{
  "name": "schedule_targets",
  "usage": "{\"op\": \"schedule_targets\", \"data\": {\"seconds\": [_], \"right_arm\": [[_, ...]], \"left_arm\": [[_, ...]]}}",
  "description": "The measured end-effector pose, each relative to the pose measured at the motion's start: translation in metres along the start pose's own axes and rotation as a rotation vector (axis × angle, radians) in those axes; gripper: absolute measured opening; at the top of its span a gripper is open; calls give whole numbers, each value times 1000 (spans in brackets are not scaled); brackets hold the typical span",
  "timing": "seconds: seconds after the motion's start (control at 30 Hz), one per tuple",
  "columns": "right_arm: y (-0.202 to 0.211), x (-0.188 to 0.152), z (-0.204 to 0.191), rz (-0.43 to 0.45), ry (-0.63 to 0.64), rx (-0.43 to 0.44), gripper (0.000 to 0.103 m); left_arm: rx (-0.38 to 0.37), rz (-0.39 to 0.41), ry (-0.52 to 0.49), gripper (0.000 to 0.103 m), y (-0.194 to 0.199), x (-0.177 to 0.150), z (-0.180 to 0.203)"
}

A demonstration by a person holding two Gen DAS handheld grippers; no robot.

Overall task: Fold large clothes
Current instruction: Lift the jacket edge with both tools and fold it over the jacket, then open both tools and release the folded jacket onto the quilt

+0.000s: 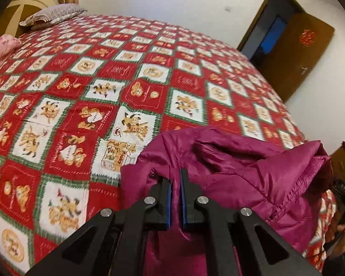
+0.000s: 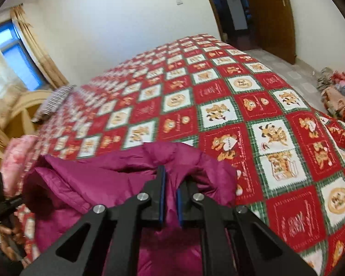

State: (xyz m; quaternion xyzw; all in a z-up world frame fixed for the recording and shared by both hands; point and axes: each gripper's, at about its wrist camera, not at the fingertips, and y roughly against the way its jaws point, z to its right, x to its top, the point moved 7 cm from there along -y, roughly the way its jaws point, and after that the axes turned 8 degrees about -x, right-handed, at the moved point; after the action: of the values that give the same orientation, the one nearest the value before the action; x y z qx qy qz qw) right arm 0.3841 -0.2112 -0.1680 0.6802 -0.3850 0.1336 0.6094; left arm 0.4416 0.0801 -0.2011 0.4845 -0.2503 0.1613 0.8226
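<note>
Only "DAS" (image 1: 343, 186) reads clearly, beside the magenta jacket (image 1: 253, 168).

My left wrist camera sits just behind the left gripper (image 1: 176, 179), angled down and forward across the bed's red patchwork bedspread (image 1: 126, 69), close over the magenta padded jacket (image 1: 253, 174). My right wrist camera looks likewise past the right gripper (image 2: 170, 184). Both views share that jacket (image 2: 99, 184), the bedspread (image 2: 218, 92), the striped pillow (image 1: 55, 13) and the wooden door (image 2: 269, 11).
</note>
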Motion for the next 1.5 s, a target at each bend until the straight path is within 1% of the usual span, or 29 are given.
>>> {"op": "schedule_targets", "data": {"seconds": [0.17, 0.27, 0.33, 0.4, 0.47, 0.5, 0.53, 0.57, 0.6, 0.63, 0.67, 0.7, 0.73, 0.83, 0.9, 0.93, 0.97, 1.0, 1.03, 1.1, 1.13, 1.17, 1.2, 1.23, 1.27, 1.3, 1.4, 1.47, 1.5], "right_arm": [[-37, -3, 5, 7, -15, -84, 11], [-58, -10, 8, 13, -8, -137, 10], [-68, -15, 9, 13, 1, -163, 10], [-73, -17, 8, 23, 17, -181, 10], [-74, -17, 8, 27, 30, -193, 10], [-74, -17, 8, 28, 32, -195, 10], [-75, -17, 8, 28, 32, -194, 10], [-75, -17, 8, 29, 31, -194, 10], [-75, -17, 8, 31, 30, -194, 10], [-76, -17, 7, 30, 31, -195, 10], [-76, -17, 7, 29, 33, -196, 10], [-75, -16, 7, 28, 34, -193, 11], [-74, -15, 7, 28, 35, -185, 11], [-58, -4, 7, 38, 3, -106, 17], [-34, 11, 11, 70, -58, -30, 31], [-23, 16, 13, 91, -76, -10, 38], [-7, 23, 15, 124, -87, -16, 53], [4, 28, 15, 156, -83, -37, 62], [24, 34, 14, 217, -62, -60, 62], [50, 39, 5, 281, -9, -88, 65], [56, 39, -3, 295, 27, -112, 66], [57, 36, -12, 284, 70, -129, 66], [51, 31, -26, 244, 128, -120, 59], [42, 28, -38, 208, 171, -104, 47], [29, 23, -53, 170, 219, -99, 26], [20, 19, -62, 149, 245, -99, 20], [-31, 6, -99, 50, 323, -51, 20], [-61, -3, -113, 5, 361, -54, 20], [-72, -7, -115, -3, 374, -61, 20]], "left_arm": [[34, -12, 0, 8, -29, 5, -8], [11, -29, 20, 9, -40, 5, -12], [-57, -28, 71, 9, -37, 8, -16], [-151, -23, 157, 10, -28, 14, -24], [-260, -9, 244, 10, -9, 25, -34], [-282, 4, 256, 11, 0, 30, -36], [-277, 38, 247, 14, 14, 38, -38], [-209, 84, 217, 26, 28, 45, -42], [-118, 132, 183, 36, 42, 52, -46], [-71, 167, 169, 63, 52, 56, -47], [-36, 226, 166, 78, 65, 61, -47], [-29, 259, 168, 78, 72, 63, -45], [-27, 270, 158, 78, 75, 64, -39], [-20, 196, 27, 78, 56, 61, 2], [-11, 166, -49, 78, 43, 54, 30], [-15, 152, -75, 78, 36, 50, 40], [-19, 138, -95, 78, 29, 46, 51], [-19, 125, -108, 78, 23, 40, 58], [-18, 113, -118, 78, 15, 36, 63], [-11, 90, -136, 78, -2, 30, 73], [-4, 85, -143, 78, -7, 27, 76], [2, 80, -154, 78, -13, 24, 79], [10, 75, -166, 78, -20, 21, 82], [26, 72, -179, 78, -26, 19, 87], [40, 71, -189, 78, -32, 19, 90], [54, 73, -206, 78, -39, 18, 95], [90, 74, -257, 78, -55, 19, 104], [179, 92, -285, 78, -64, 23, 98], [206, 98, -287, 78, -66, 25, 95]]}}
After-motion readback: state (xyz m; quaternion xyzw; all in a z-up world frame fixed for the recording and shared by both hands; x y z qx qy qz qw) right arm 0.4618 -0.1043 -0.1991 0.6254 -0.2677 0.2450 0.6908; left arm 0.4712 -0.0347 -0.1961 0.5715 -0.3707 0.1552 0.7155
